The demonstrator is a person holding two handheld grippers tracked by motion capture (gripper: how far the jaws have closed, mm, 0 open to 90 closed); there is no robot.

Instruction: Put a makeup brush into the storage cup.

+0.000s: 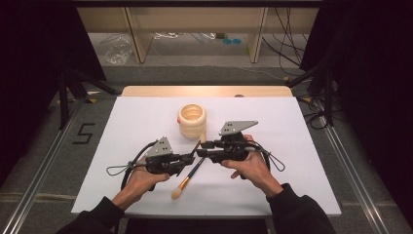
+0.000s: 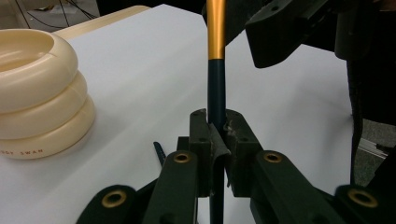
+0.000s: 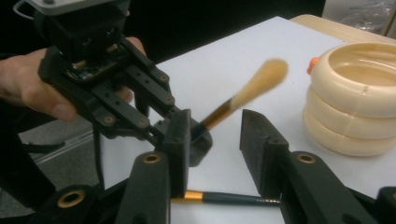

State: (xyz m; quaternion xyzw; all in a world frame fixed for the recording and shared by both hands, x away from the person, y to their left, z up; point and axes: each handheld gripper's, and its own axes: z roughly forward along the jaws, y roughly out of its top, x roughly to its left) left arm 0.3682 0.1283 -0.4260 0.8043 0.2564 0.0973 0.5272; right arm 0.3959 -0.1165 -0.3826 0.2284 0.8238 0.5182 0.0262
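L gripper (image 2: 215, 140) clamped tight on dark-handled, gold-ferruled makeup brush (image 2: 215, 84). R gripper (image 3: 217, 140) jaws part open, grip nothing. Cream ringed holder (image 1: 192, 121) at 12 o'clock.

Right gripper (image 3: 215, 140): jaws apart, nothing pressed between the pads. Beyond them the left gripper (image 3: 189, 133), in a hand (image 3: 32, 88), clamps a tan-bristled brush (image 3: 247, 91) (tuft blurred) raised toward a cream ringed holder (image 3: 355, 107). A second brush (image 3: 229, 198) lies flat on the white table (image 3: 224, 60) below.
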